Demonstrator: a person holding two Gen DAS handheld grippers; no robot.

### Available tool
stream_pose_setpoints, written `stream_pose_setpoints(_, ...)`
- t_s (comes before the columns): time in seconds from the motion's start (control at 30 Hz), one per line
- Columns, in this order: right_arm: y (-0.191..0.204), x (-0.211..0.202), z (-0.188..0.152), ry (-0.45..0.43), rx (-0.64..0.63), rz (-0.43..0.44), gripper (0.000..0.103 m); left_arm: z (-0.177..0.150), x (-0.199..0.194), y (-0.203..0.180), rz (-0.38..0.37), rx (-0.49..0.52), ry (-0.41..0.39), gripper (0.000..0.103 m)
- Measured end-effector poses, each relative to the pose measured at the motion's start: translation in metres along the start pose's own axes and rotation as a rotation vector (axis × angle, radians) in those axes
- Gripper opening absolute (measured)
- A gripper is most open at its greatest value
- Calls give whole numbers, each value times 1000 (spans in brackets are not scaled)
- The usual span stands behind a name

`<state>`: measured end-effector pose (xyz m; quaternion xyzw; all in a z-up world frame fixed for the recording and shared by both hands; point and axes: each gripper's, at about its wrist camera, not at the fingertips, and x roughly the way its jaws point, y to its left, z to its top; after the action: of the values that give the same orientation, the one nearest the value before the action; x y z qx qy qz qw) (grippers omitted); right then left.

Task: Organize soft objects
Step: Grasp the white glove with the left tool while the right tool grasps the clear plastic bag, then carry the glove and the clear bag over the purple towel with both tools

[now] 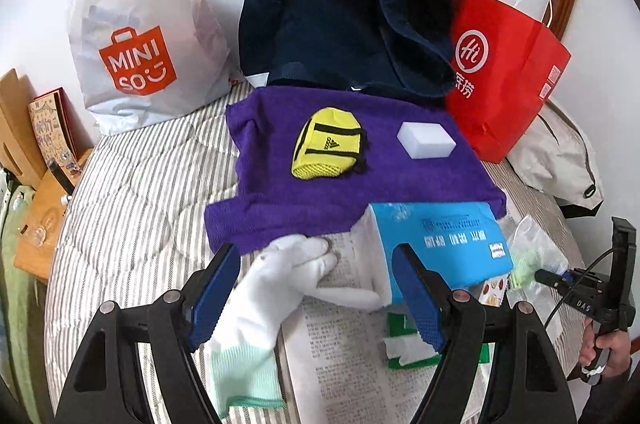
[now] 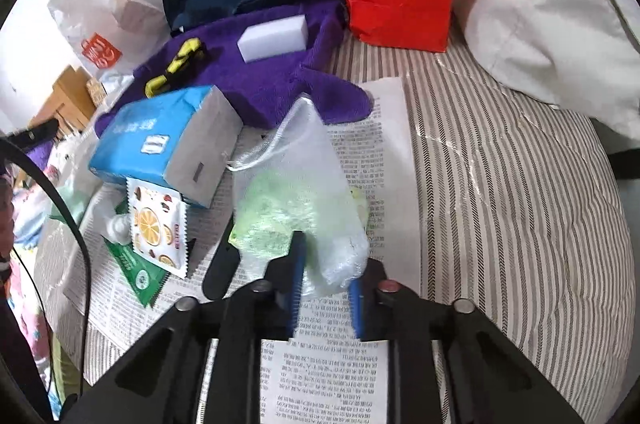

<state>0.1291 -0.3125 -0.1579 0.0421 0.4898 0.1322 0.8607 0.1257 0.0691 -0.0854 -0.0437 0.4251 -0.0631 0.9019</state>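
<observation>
A white glove (image 1: 280, 276) with a mint cuff lies on a newspaper (image 1: 352, 356) between the fingers of my open left gripper (image 1: 320, 288). Beyond it a purple towel (image 1: 340, 184) carries a yellow mini pouch (image 1: 328, 150) and a white sponge (image 1: 426, 140). A blue tissue pack (image 1: 444, 248) lies at the towel's near edge. My right gripper (image 2: 326, 288) is shut on a sheer drawstring bag (image 2: 300, 200) with green stuffing inside, resting on the newspaper (image 2: 360, 376). The tissue pack (image 2: 160, 140), towel (image 2: 260, 80) and sponge (image 2: 274, 38) also show in the right wrist view.
A navy bag (image 1: 340, 24), a red paper bag (image 1: 504, 72) and a white MINISO bag (image 1: 136, 36) stand at the back of the striped bed (image 1: 132, 204). A beige cloth bag (image 2: 552, 20) lies right. Snack packets (image 2: 158, 232) lie by the tissue pack.
</observation>
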Motion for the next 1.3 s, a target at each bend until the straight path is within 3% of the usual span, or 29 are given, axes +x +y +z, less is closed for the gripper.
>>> stream_pose_setpoints(0.07, -1, -7, -2, -20, 19, 24, 7, -5, -1, -1, -4, 1, 2, 77)
stream_pose_setpoints(0.53, -5, -57, -19, -110, 97, 40, 6, -48, 0, 22, 42, -16, 28, 77)
stream_pose_setpoints(0.67, -1, -64, -23, -124, 102, 58, 6, -56, 9, 30, 30, -22, 41, 77)
stream_pose_setpoints(0.93, 8, -66, -23, -121, 100, 72, 6, -51, 52, 30, 89, 37, 89, 77)
stream_pose_setpoints(1.0, 10, -66, -23, -118, 96, 72, 6, -53, 61, 29, 114, 46, 100, 65)
stream_pose_setpoints(1.03, 11, -66, -23, -116, 95, 71, 6, -53, 64, 29, 124, 43, 102, 51)
stream_pose_setpoints(1.13, 13, -66, -22, -115, 93, 74, 6, -54, 65, 29, 128, 46, 100, 26)
stream_pose_setpoints(1.2, 15, -65, -21, -115, 92, 79, 6, -53, 63, 32, 139, 43, 90, 24)
stream_pose_setpoints(1.3, 17, -65, -19, -119, 86, 87, 6, -52, 58, 38, 81, -9, 75, 22)
